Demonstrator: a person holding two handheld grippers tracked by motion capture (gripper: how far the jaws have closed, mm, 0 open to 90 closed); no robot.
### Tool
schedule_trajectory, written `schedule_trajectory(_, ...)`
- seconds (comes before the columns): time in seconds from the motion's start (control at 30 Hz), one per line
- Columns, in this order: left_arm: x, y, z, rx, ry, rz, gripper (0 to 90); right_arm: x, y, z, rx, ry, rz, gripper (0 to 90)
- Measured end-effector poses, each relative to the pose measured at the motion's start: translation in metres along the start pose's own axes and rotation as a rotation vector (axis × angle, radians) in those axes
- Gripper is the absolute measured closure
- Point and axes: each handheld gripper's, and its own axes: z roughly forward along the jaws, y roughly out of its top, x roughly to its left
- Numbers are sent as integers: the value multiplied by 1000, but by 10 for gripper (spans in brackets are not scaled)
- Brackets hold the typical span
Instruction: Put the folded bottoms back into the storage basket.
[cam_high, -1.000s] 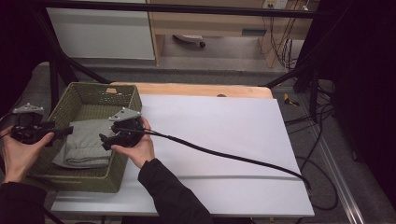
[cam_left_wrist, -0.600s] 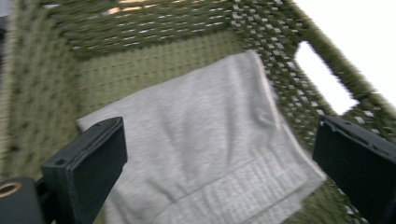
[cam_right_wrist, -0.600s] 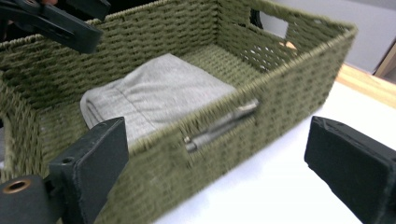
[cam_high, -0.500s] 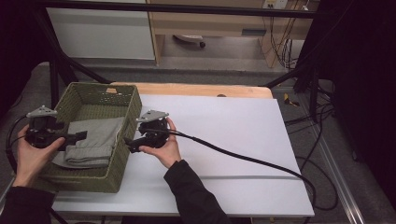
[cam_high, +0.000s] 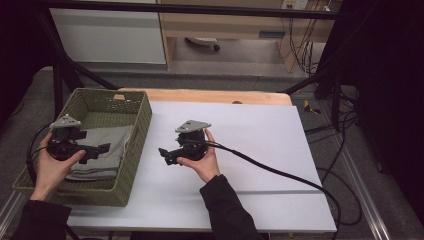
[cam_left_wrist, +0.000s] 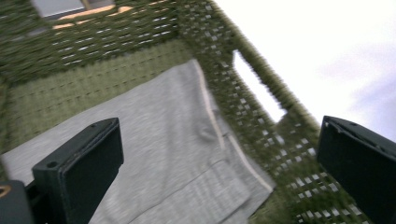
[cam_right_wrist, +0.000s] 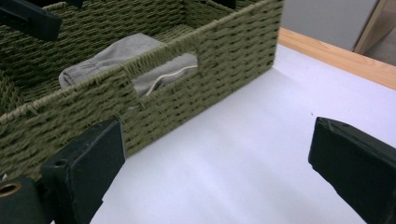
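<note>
A green woven basket (cam_high: 142, 125) stands at the table's left with a folded grey cloth (cam_high: 107, 145) lying flat inside. My left gripper (cam_high: 100, 150) hovers over the cloth inside the basket. In the left gripper view the left gripper (cam_left_wrist: 219, 135) is open above the cloth (cam_left_wrist: 163, 140), its jaws having just been opening, with nothing between them. My right gripper (cam_high: 165, 156) is over the white tabletop, right of the basket and pointing at it. The right gripper (cam_right_wrist: 217, 140) is open and empty, its jaws also having just been opening, facing the basket wall (cam_right_wrist: 224, 51) and the cloth (cam_right_wrist: 135, 49) behind the handle slot.
The white tabletop (cam_high: 260, 135) stretches right of the basket, with a wooden strip (cam_high: 200, 95) along its far edge. The right gripper's black cable (cam_high: 280, 172) trails across the table to the right. Dark frame bars and loose cables surround the table.
Both hands moved right. The right gripper left the basket and now hangs over the white tabletop. The left gripper came from the basket's left rim to above the cloth.
</note>
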Motion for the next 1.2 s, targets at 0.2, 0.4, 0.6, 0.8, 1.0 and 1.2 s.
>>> schedule_trajectory(0.2, -17, 6, 9, -9, -31, 34, 5, -16, -9, -22, 19, -42, -23, 30)
schedule_trajectory(0.4, -33, 12, 17, -26, -57, 58, 7, -34, -18, -44, 4, -40, 5, 24)
schedule_trajectory(0.6, -46, 13, 26, -34, -78, 71, 10, -49, -28, -63, 8, -59, 22, 21)
schedule_trajectory(0.8, -56, 10, 37, -38, -92, 75, 12, -62, -41, -81, 7, -59, 32, 15)
schedule_trajectory(1.0, -63, 9, 45, -41, -99, 87, 12, -76, -55, -98, 9, -67, 50, 14)
schedule_trajectory(1.2, -68, 5, 48, -43, -96, 101, 13, -91, -71, -116, 22, -58, 81, 15)
